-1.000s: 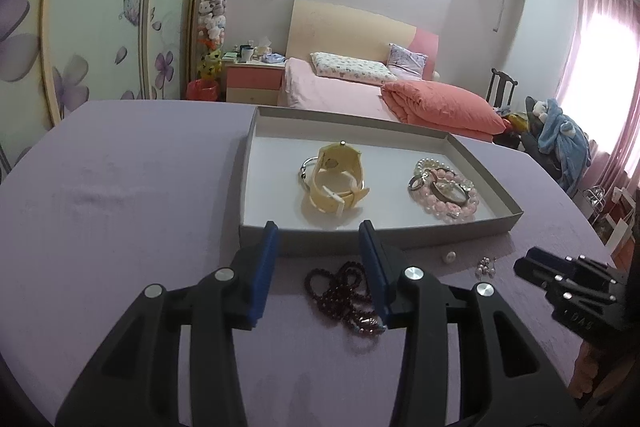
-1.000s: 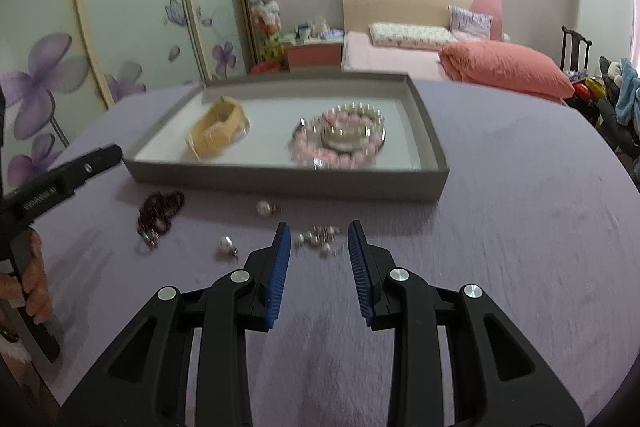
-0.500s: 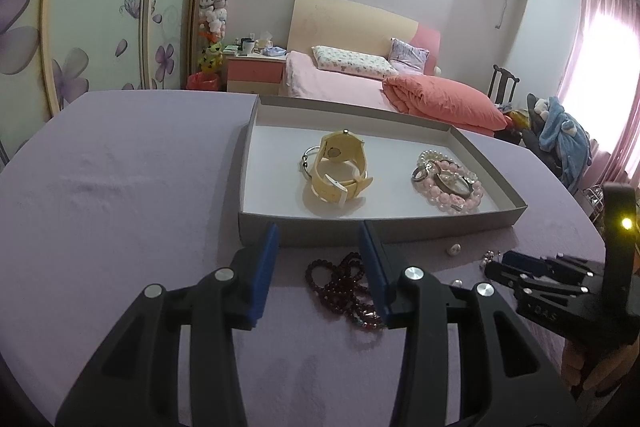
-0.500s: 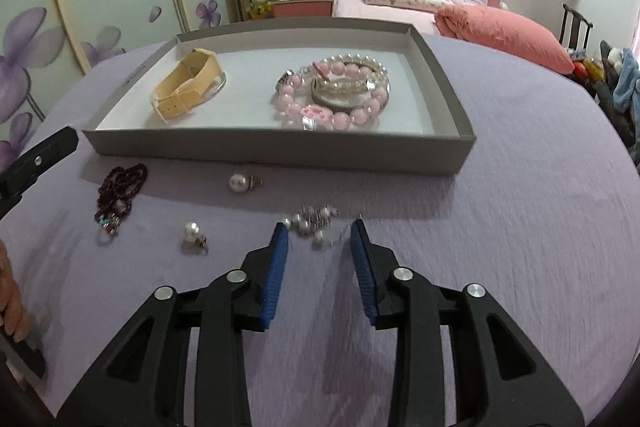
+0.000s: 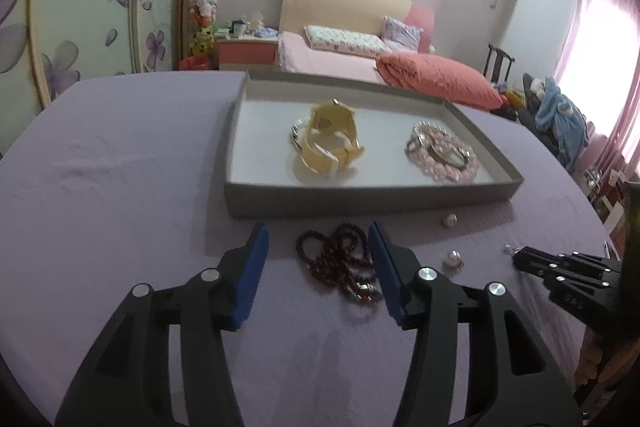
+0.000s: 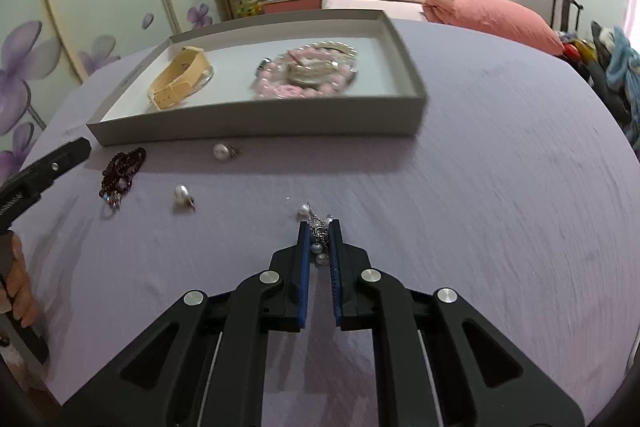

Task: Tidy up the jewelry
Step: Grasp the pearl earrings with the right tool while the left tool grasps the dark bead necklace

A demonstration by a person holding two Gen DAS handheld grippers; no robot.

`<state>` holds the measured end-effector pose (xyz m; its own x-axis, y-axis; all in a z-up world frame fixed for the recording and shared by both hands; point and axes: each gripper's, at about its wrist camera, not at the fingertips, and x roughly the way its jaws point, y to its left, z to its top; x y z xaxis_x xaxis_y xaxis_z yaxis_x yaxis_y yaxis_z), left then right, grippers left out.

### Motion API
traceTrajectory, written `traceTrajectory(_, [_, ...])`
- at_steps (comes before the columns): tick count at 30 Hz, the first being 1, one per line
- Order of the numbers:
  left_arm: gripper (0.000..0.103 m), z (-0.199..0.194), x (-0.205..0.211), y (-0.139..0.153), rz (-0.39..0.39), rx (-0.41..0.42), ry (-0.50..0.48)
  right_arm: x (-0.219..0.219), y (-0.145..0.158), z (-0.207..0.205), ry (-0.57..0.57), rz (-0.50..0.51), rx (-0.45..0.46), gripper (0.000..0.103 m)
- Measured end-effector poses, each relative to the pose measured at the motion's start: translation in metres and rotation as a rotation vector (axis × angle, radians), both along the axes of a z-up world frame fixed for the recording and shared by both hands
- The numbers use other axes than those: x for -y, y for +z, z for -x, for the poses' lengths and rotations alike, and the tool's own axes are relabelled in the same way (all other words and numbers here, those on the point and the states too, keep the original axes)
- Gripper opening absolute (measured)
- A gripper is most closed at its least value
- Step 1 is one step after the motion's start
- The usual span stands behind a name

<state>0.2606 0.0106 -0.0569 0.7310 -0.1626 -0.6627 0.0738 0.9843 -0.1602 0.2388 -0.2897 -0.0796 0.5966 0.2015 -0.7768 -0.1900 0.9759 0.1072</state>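
Note:
A dark red bead bracelet (image 5: pixel 336 259) lies on the purple cloth between the fingers of my left gripper (image 5: pixel 316 231). Its jaws are opening and the pads do not touch the beads. My right gripper (image 6: pixel 319 223) is shut on a small pearl-and-silver cluster (image 6: pixel 317 247) that rests on the cloth. Behind stands the grey tray (image 5: pixel 360 203) with a yellow watch (image 5: pixel 330 139) and pink bead bracelets (image 5: pixel 444 155) inside. Two loose pearl earrings (image 6: pixel 221 151) (image 6: pixel 182 195) lie in front of the tray. The dark bracelet (image 6: pixel 120 171) also shows in the right wrist view.
The round table's purple cloth (image 6: pixel 500 187) stretches wide to the right of the tray. A person's hand (image 6: pixel 20 287) holds the left gripper's handle at the left edge. A bed (image 5: pixel 360 59) and a wardrobe stand beyond the table.
My right gripper has come down over the pearl cluster and shut on it. My left gripper's jaws have spread wider around the dark bracelet.

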Motion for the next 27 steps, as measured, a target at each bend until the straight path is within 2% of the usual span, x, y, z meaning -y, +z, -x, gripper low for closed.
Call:
traceTrajectory(5, [0.064, -0.004, 0.016, -0.008, -0.034, -0.049, -0.03, 0.012, 0.004, 0.006, -0.021, -0.036, 0.014, 0.01])
traceTrajectory(16, [0.064, -0.026, 0.034, -0.024, -0.118, -0.165, -0.016, 0.009, 0.011, 0.008, -0.004, -0.06, 0.038, 0.01])
traceTrajectory(18, [0.053, -0.028, 0.036, -0.025, -0.142, -0.163, -0.011, 0.009, 0.011, 0.008, -0.003, -0.066, 0.037, 0.01])
traceTrajectory(20, [0.022, -0.029, 0.038, -0.024, -0.15, -0.157, -0.012, 0.012, 0.01, 0.009, -0.003, -0.074, 0.035, 0.01])
traceTrajectory(22, [0.013, -0.027, 0.037, -0.023, -0.136, -0.155, -0.028, 0.013, 0.011, 0.009, -0.005, -0.08, 0.034, 0.01])
traceTrajectory(27, [0.01, -0.016, 0.027, -0.016, -0.094, -0.113, -0.038, 0.014, 0.018, 0.012, -0.004, -0.099, 0.058, 0.01])
